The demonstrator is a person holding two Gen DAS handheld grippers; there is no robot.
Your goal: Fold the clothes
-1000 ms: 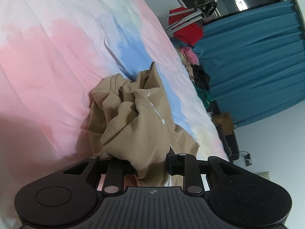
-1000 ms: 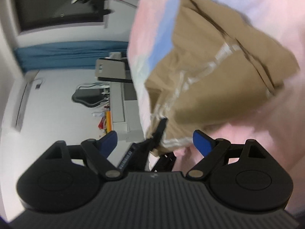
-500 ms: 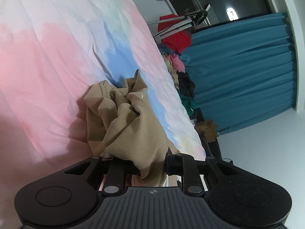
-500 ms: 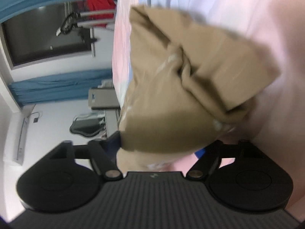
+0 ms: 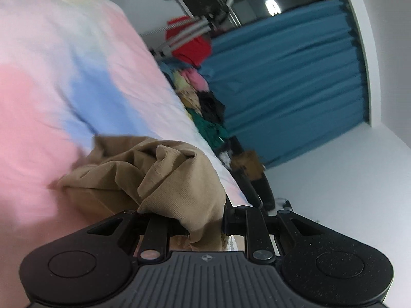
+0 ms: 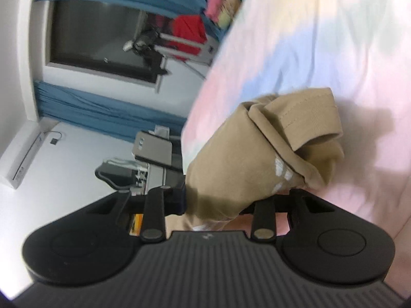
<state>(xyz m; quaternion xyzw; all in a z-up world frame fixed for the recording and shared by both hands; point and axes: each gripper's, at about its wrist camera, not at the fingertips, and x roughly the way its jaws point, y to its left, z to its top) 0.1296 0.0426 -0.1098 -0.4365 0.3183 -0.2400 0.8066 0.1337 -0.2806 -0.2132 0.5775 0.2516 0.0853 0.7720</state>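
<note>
Tan garment (image 5: pixel 164 179) shows white stripes (image 6: pixel 281 173) only from right wrist.

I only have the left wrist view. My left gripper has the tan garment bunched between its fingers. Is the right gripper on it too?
Observer: Yes. The right gripper is shut on the tan garment as well, with cloth bunched between its fingers.
Operator: Anything on that side I can't see?
Observer: A hemmed, stitched opening, maybe a sleeve or cuff, sticks out above the right gripper, folded over.
Operator: Any print?
Observer: White marks show on the cloth just below that opening.
Operator: Is it lifted?
Observer: It casts a shadow on the pink bedspread; whether it clears the bed, I cannot tell.
</note>
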